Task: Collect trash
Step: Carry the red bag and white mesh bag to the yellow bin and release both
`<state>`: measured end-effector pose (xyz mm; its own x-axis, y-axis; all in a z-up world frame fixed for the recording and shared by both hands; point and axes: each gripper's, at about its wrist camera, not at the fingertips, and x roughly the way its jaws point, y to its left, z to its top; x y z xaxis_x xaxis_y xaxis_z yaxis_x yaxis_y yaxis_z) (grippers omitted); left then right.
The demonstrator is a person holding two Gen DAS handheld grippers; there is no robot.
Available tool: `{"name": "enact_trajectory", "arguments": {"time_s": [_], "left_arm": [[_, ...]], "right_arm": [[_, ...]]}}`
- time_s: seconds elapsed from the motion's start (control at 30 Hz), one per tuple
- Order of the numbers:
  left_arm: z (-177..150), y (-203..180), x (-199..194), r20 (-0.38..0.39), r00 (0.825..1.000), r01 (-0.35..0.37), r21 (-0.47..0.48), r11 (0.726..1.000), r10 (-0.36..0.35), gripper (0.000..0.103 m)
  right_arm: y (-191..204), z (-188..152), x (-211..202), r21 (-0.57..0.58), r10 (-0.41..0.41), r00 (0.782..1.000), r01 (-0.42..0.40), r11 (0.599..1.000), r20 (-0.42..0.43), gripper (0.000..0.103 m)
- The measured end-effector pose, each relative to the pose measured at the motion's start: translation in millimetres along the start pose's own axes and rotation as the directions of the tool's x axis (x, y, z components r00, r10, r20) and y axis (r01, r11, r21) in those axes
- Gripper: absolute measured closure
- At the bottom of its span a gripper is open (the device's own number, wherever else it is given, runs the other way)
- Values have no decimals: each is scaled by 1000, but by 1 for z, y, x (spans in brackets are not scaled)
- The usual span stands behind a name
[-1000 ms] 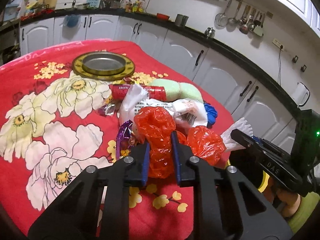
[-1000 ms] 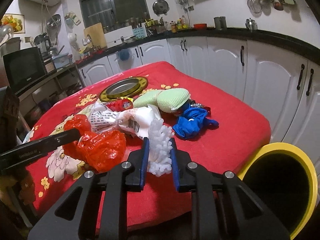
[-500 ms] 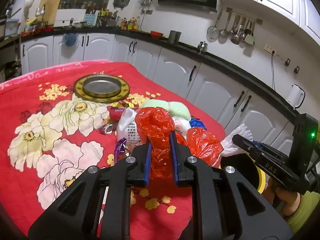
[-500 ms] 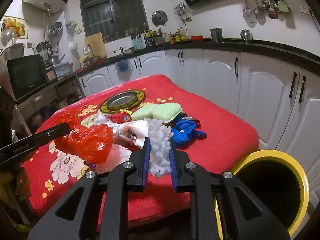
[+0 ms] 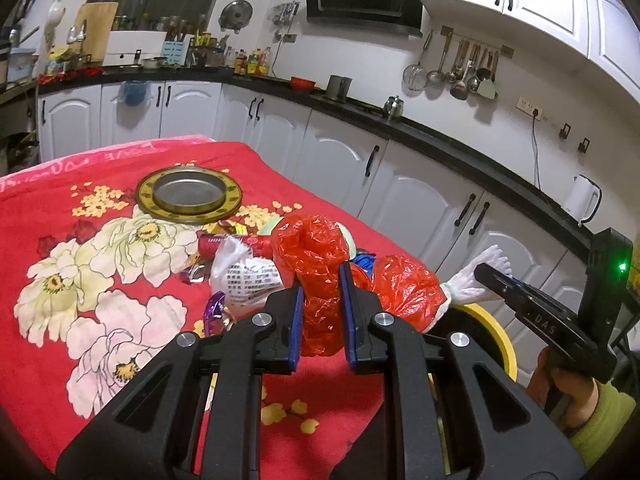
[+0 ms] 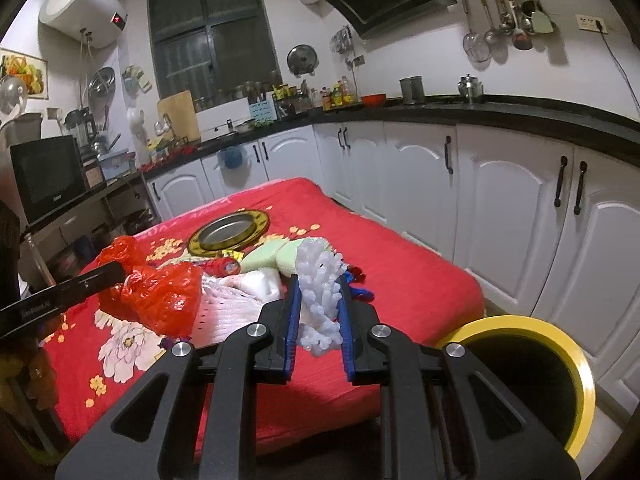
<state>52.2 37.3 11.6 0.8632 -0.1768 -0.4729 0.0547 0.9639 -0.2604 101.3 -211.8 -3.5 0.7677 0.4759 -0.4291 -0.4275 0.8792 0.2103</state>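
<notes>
My left gripper (image 5: 320,284) is shut on a crumpled red plastic bag (image 5: 312,252), lifted above the red flowered cloth (image 5: 60,320); the bag (image 6: 160,300) also shows at the left of the right wrist view. My right gripper (image 6: 318,294) is shut on white foam netting (image 6: 320,272), which also shows past the bag as white foam netting (image 5: 476,276). More trash stays on the cloth: a white printed bag (image 5: 244,276), a red can (image 5: 224,242), green sponges (image 6: 272,258), a blue wrapper (image 6: 360,290). A yellow-rimmed bin (image 6: 532,376) stands low at the table's corner.
A metal plate with a gold rim (image 5: 188,196) lies further back on the cloth. White cabinets under a black counter (image 6: 520,116) run behind and to the right. A person's hand in a green sleeve (image 5: 580,404) holds the right gripper.
Both grippers have risen with their loads, lifting the red bag and the foam netting off the pile. The yellow bin has come further into view.
</notes>
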Motion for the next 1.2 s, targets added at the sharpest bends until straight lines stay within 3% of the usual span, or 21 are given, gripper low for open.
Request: {"name": "enact_trajectory", "arguments": {"time_s": [0.37, 0.67, 0.93, 1.2], "left_arm": [[5, -28, 8, 13, 999, 34, 22, 999, -35, 92], [7, -55, 23, 5, 998, 65, 64, 996, -65, 92], [-7, -90, 54, -72, 991, 119, 130, 984, -111, 92], [-36, -128, 88, -174, 973, 187, 197, 962, -154, 92]], "right_arm": [[-25, 7, -23, 25, -55, 997, 54, 998, 50, 86], [-64, 5, -44, 80, -165, 983, 158, 984, 82, 86], [-107, -5, -61, 123, -286, 955, 275, 954, 81, 86], [-139, -21, -71, 132, -377, 925, 367, 921, 51, 86]]}}
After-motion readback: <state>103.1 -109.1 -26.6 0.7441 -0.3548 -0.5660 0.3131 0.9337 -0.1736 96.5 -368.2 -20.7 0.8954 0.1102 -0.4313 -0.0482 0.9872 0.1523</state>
